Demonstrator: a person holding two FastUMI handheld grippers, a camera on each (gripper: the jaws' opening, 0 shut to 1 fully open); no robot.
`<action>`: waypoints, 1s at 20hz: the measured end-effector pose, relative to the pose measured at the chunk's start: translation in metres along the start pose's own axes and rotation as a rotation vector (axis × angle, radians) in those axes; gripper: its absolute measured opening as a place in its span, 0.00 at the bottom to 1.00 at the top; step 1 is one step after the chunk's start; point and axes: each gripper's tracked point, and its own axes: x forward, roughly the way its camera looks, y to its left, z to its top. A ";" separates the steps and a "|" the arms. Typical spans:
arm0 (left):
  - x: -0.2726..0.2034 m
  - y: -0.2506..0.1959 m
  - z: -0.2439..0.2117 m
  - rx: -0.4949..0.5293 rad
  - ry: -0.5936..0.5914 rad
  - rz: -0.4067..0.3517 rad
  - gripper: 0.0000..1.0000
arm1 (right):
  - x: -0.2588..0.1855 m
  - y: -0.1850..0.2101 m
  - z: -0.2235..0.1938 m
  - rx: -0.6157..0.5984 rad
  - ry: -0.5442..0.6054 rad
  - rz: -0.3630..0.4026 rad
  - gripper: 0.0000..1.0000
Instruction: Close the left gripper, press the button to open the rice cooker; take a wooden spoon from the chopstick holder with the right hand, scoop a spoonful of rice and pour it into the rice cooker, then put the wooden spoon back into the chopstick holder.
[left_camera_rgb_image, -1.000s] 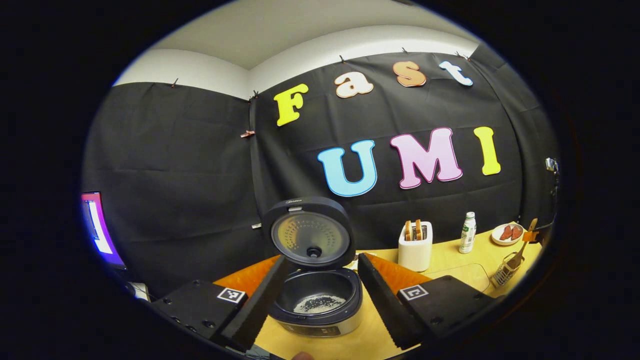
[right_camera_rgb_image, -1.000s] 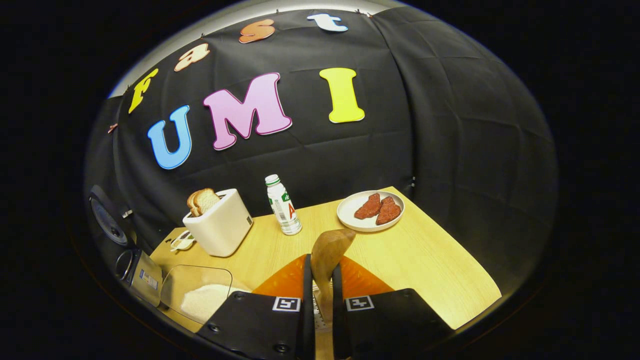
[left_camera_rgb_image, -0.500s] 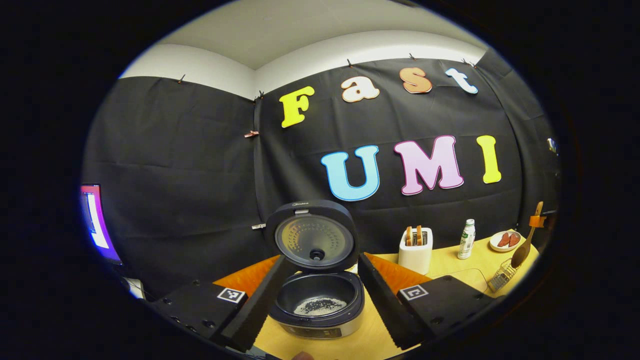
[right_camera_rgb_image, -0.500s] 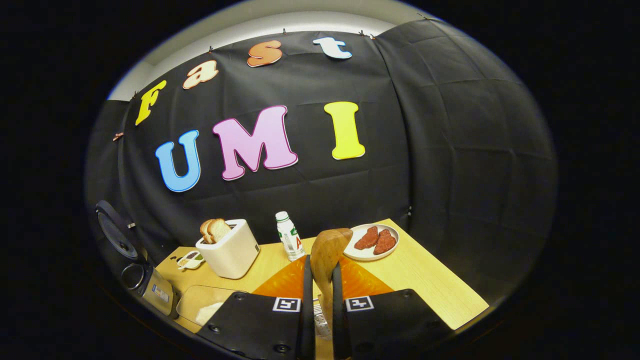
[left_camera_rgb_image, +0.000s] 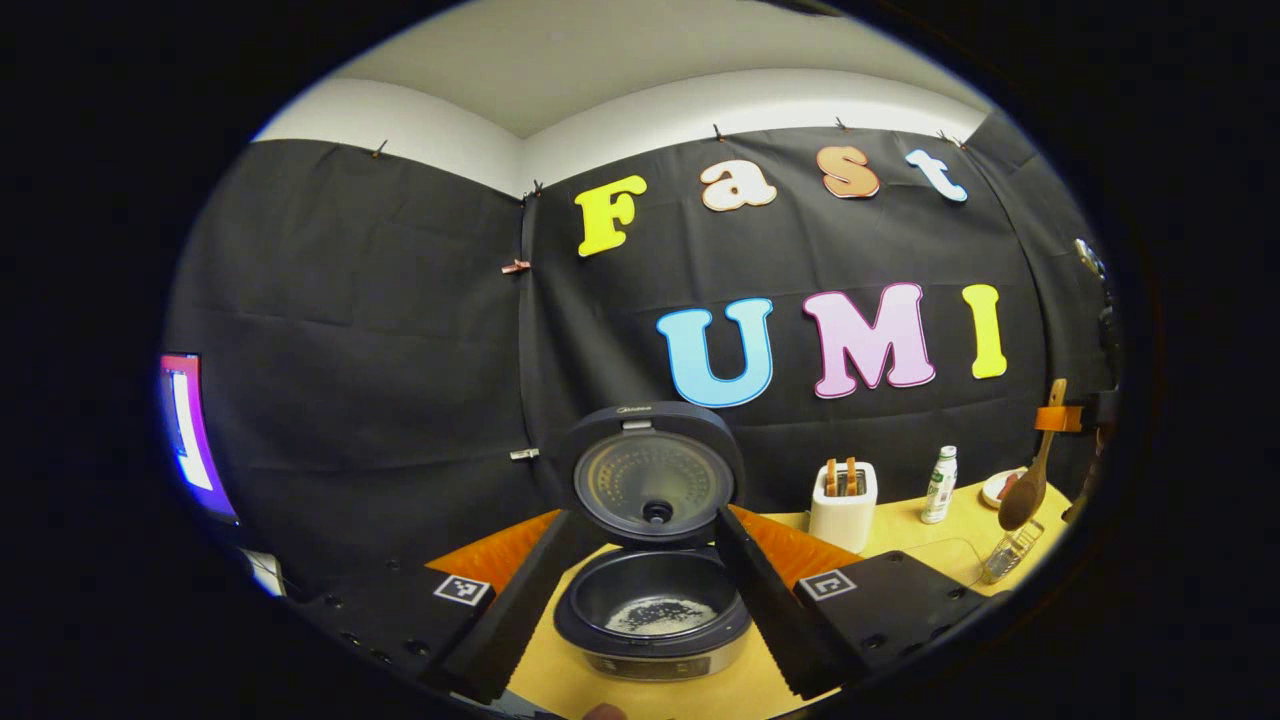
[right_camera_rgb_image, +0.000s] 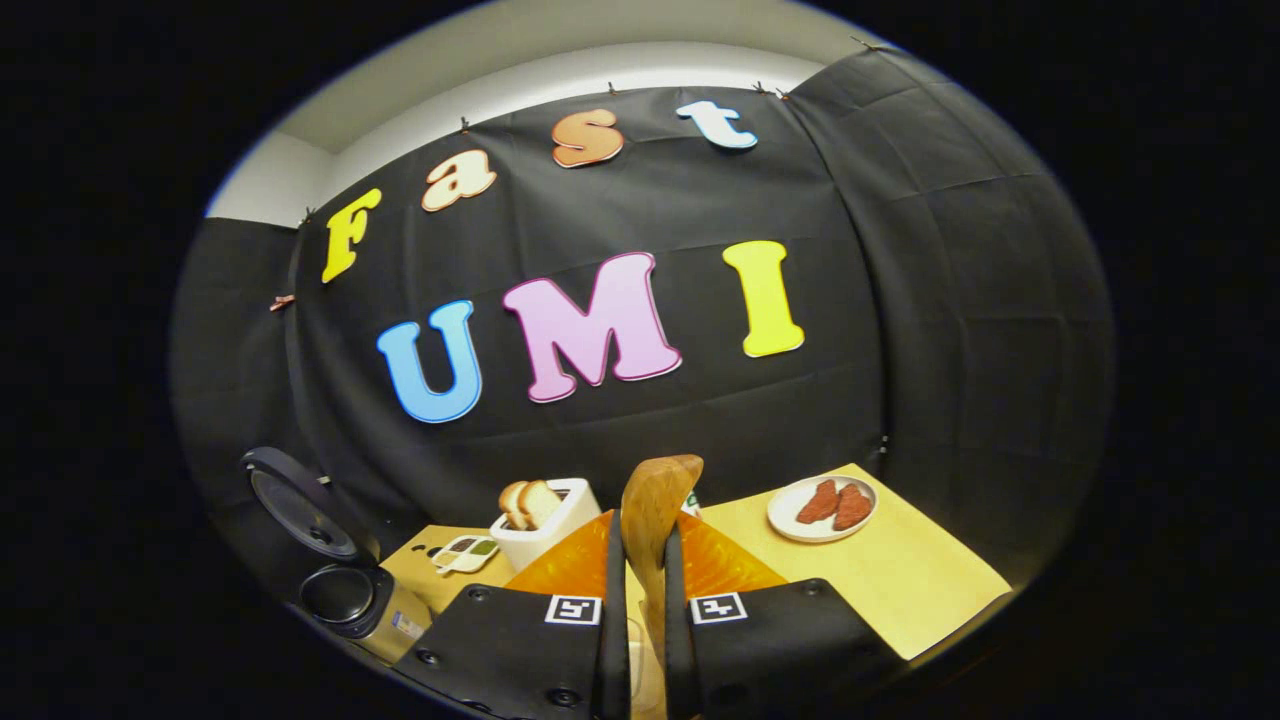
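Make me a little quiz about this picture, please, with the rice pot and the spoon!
1. True or false: the rice cooker has its lid shut.
2. What does the right gripper hold? A) a bottle B) the wooden spoon C) a slice of bread
3. Fill in: in the left gripper view, the bowl of the spoon hangs above the wire ______.

Key:
1. False. The lid stands up and some rice lies at the bottom of the pot.
2. B. Both fingers press on its handle.
3. Chopstick holder. The spoon is out of it.
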 end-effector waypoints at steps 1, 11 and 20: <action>0.000 0.004 0.000 0.006 -0.004 -0.002 0.96 | 0.003 0.012 -0.007 -0.007 0.011 0.015 0.18; 0.018 0.045 -0.020 -0.026 0.036 -0.012 0.96 | 0.043 0.047 -0.106 -0.091 0.149 -0.017 0.18; 0.042 0.072 -0.037 -0.032 0.066 -0.033 0.96 | 0.059 0.066 -0.173 -0.035 0.238 -0.094 0.18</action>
